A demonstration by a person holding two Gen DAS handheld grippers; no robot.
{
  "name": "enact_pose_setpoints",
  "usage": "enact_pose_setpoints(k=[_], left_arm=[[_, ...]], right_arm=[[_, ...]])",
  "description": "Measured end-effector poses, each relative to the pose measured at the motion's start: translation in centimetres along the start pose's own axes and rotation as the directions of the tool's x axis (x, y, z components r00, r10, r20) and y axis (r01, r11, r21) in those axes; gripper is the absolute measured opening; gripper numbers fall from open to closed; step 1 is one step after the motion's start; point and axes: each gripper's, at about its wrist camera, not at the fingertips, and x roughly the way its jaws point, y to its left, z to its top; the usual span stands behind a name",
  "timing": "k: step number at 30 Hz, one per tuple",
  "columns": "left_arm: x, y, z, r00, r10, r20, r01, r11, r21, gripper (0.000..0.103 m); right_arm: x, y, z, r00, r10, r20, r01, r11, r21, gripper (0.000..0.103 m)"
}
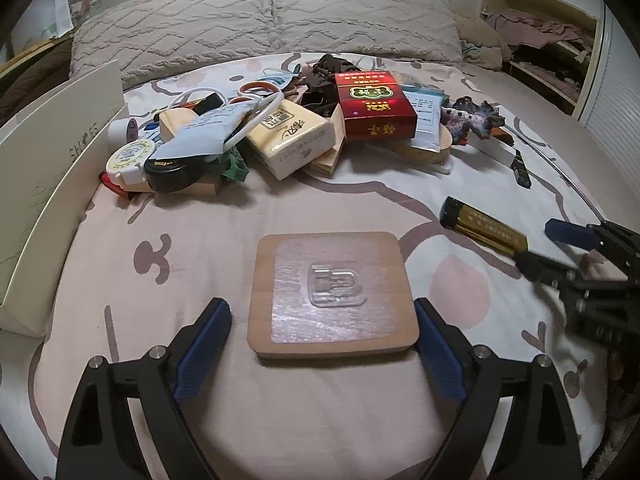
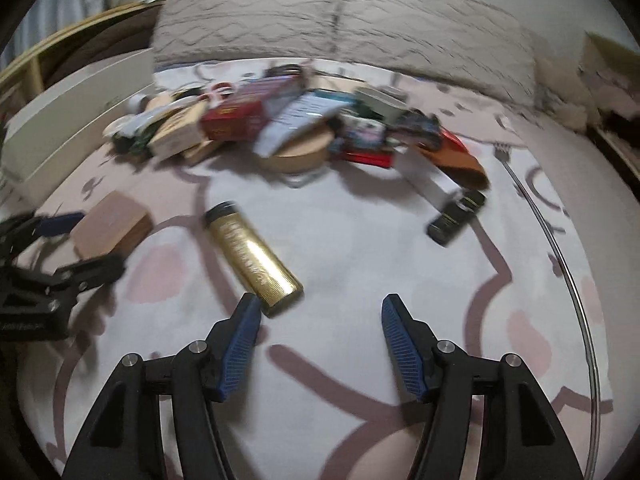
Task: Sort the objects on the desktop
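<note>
Your left gripper [image 1: 323, 322] stands wide, released, with the wooden block [image 1: 333, 294] lying flat on the bed sheet [image 1: 192, 248] between its blue pads; a clear plastic hook [image 1: 335, 284] is stuck on the block's top. The pads seem just beside the block's sides, and I cannot tell if the right one touches it.

Your right gripper [image 2: 320, 322] is released too and holds nothing. The gold battery [image 2: 252, 258] lies on the sheet with its near end just beside the left pad.

Far behind both, a pile of mixed things blocks the way: a red cigarette box [image 1: 374, 106], a yellow tissue pack [image 1: 290, 136], a round black tin [image 1: 170, 172]. A small dark battery [image 2: 456, 216] lies apart at the right.

At the left stands a white shoe box [image 1: 52, 172]. Far back lies a grey textured pillow [image 1: 260, 16], and at the far right an open shelf with clothes [image 1: 540, 40].
</note>
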Motion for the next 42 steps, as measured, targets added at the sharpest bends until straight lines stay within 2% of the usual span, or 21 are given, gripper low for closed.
enact_pose_setpoints(k=[6,13,17,19,23,29,31,32,36,39,40,42], left_arm=[[0.3,0.1,0.0,1.0,-0.005,-0.015,0.005,1.0,-0.006,0.1],[0.5,0.2,0.0,0.999,-0.023,-0.023,0.023,1.0,-0.016,0.102],[0.6,0.3,0.1,1.0,-0.022,-0.018,0.021,0.999,-0.031,0.102],[0.8,0.4,0.3,1.0,-0.017,-0.017,0.016,0.999,-0.043,0.101],[0.8,0.6,0.5,1.0,-0.012,-0.013,0.012,0.999,-0.05,0.095],[0.2,0.5,0.4,0.999,-0.033,-0.009,0.032,0.999,-0.03,0.075],[0.0,0.6,0.3,0.999,-0.037,-0.017,0.037,0.999,-0.018,0.075],[-0.2,0.7,0.3,0.999,-0.04,-0.021,0.04,0.999,-0.014,0.075],[-0.6,0.7,0.0,0.998,-0.052,-0.046,0.052,0.998,0.017,0.075],[-0.5,0.8,0.0,0.997,-0.062,-0.055,0.062,0.998,0.0,0.077],[-0.4,0.9,0.0,0.997,-0.062,-0.056,0.062,0.998,-0.006,0.079],[-0.3,0.8,0.0,0.997,-0.052,-0.054,0.051,0.999,-0.009,0.09]], right_arm=[[1.0,-1.4,1.1,1.0,-0.01,-0.028,0.012,0.999,0.051,0.063],[2.3,-2.9,2.5,0.998,-0.033,-0.047,0.037,0.994,0.1,0.063],[1.1,-3.0,2.2,1.0,-0.022,-0.017,0.024,0.993,0.112,0.063],[0.3,-2.3,2.1,1.0,0.023,0.0,-0.023,0.994,0.111,0.063],[-0.5,0.1,2.5,0.995,0.099,0.021,-0.1,0.993,0.065,0.063],[0.6,2.3,3.6,0.995,0.099,0.0,-0.099,0.995,0.022,0.064],[1.0,2.8,3.7,0.995,0.101,-0.007,-0.101,0.995,0.014,0.077],[1.3,2.9,3.7,0.995,0.104,-0.011,-0.103,0.995,0.012,0.089],[2.3,3.1,3.7,0.995,0.093,-0.033,-0.092,0.996,0.017,0.09],[3.0,3.1,3.7,0.995,0.086,-0.049,-0.085,0.996,0.018,0.09],[3.2,3.2,3.7,0.995,0.083,-0.048,-0.082,0.996,0.02,0.09],[3.2,3.2,3.5,0.998,0.062,-0.022,-0.061,0.998,0.025,0.09]])
